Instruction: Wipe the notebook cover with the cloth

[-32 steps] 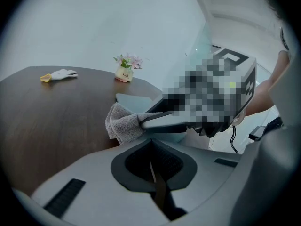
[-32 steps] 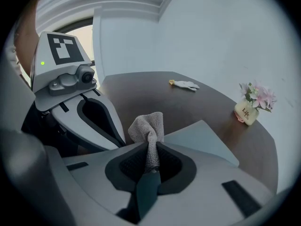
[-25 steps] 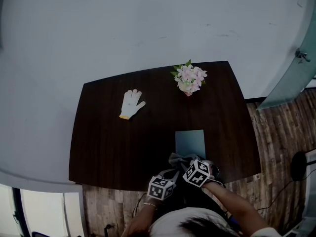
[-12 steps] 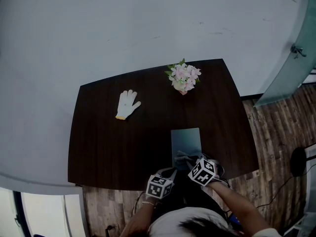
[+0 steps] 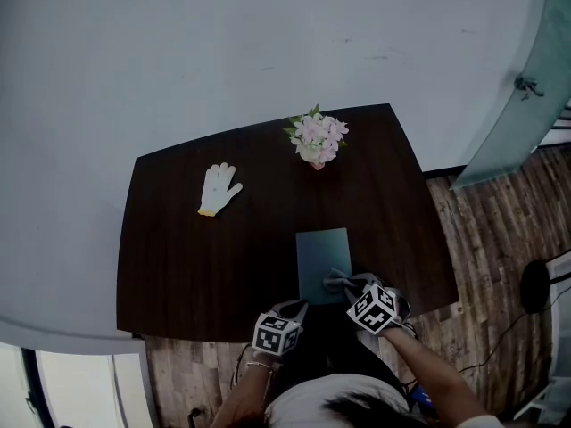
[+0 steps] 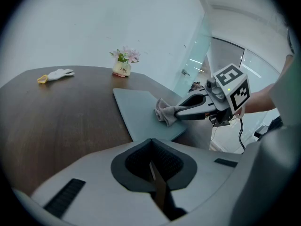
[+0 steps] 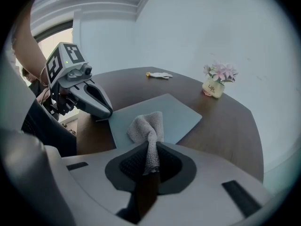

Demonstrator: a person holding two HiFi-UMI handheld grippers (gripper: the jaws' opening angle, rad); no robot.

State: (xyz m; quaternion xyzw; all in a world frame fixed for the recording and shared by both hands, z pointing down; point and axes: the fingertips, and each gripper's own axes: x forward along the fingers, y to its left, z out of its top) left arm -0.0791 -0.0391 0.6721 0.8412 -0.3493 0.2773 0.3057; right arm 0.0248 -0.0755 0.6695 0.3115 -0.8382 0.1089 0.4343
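Note:
A grey-blue notebook (image 5: 319, 252) lies flat near the front edge of the dark table (image 5: 196, 257). A crumpled grey cloth (image 5: 335, 281) rests on its near right part, with my right gripper (image 5: 350, 284) shut on it. In the right gripper view the cloth (image 7: 147, 126) bunches out of the jaws onto the notebook (image 7: 174, 114). My left gripper (image 5: 296, 308) is shut and holds nothing, its tips at the notebook's near left corner. From the left gripper view I see the cloth (image 6: 164, 112) and notebook (image 6: 136, 107) ahead to the right.
A white work glove (image 5: 217, 188) lies at the table's far left. A small pot of pink flowers (image 5: 314, 139) stands at the far middle. Wooden floor (image 5: 500, 239) and a glass panel (image 5: 513, 96) lie to the right of the table.
My right gripper has drawn the cloth to the right across the notebook's near end, so more of the cover shows. The left gripper has stayed at the near left corner.

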